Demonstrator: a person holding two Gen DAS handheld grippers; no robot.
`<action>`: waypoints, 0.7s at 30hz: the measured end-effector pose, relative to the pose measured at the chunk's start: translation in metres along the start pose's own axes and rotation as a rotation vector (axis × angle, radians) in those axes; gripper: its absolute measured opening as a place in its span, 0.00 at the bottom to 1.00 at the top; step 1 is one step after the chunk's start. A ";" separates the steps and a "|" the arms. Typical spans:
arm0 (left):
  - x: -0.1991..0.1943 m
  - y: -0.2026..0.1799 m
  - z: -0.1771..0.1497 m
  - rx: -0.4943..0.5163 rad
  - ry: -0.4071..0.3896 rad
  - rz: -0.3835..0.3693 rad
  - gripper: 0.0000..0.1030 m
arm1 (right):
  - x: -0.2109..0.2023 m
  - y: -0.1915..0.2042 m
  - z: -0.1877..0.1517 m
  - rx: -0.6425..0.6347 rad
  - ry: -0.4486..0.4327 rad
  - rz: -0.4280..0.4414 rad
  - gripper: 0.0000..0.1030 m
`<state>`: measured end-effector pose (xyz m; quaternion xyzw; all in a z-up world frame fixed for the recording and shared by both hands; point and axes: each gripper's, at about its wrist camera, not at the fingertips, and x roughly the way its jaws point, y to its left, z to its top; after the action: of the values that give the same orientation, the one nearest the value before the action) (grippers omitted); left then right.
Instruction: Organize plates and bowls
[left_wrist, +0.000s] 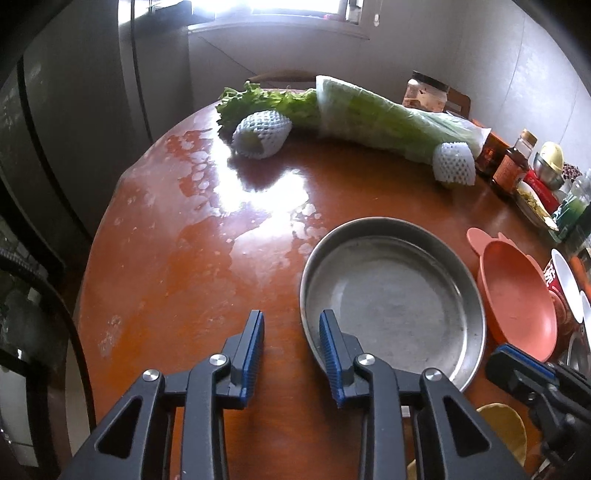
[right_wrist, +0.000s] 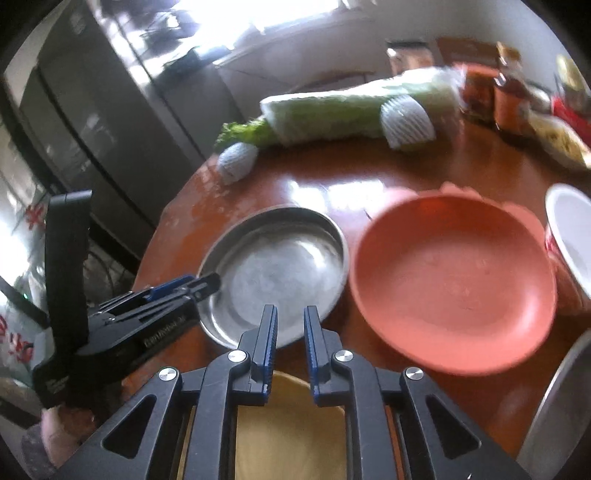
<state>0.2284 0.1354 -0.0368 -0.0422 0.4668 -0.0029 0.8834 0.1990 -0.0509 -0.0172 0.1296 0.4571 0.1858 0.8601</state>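
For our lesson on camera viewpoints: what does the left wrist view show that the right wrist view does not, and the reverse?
Only the left wrist view: the left gripper seen from behind, its fingers straddling the steel plate's near rim.
Only the right wrist view: a yellow dish beneath the right gripper.
Both: the steel plate, salmon bowl, wrapped cabbage and wooden table.

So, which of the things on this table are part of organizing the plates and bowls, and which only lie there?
Part of the job:
- steel plate
- pink bowl
- yellow dish
- red-and-white bowl

Only lying there:
- wrapped cabbage
- lettuce
- two fruits in foam netting
- sauce bottles and jars
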 end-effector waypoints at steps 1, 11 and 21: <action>0.000 0.001 0.000 -0.001 -0.003 -0.010 0.31 | -0.001 -0.003 -0.001 0.014 0.008 0.004 0.16; 0.005 -0.007 0.004 0.024 -0.012 -0.044 0.31 | 0.025 -0.009 0.005 0.073 0.077 -0.003 0.22; -0.008 -0.003 0.003 0.025 -0.061 -0.044 0.24 | 0.031 -0.004 0.009 0.015 0.028 -0.034 0.17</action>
<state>0.2264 0.1326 -0.0280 -0.0414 0.4385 -0.0271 0.8973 0.2234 -0.0416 -0.0371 0.1258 0.4728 0.1694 0.8555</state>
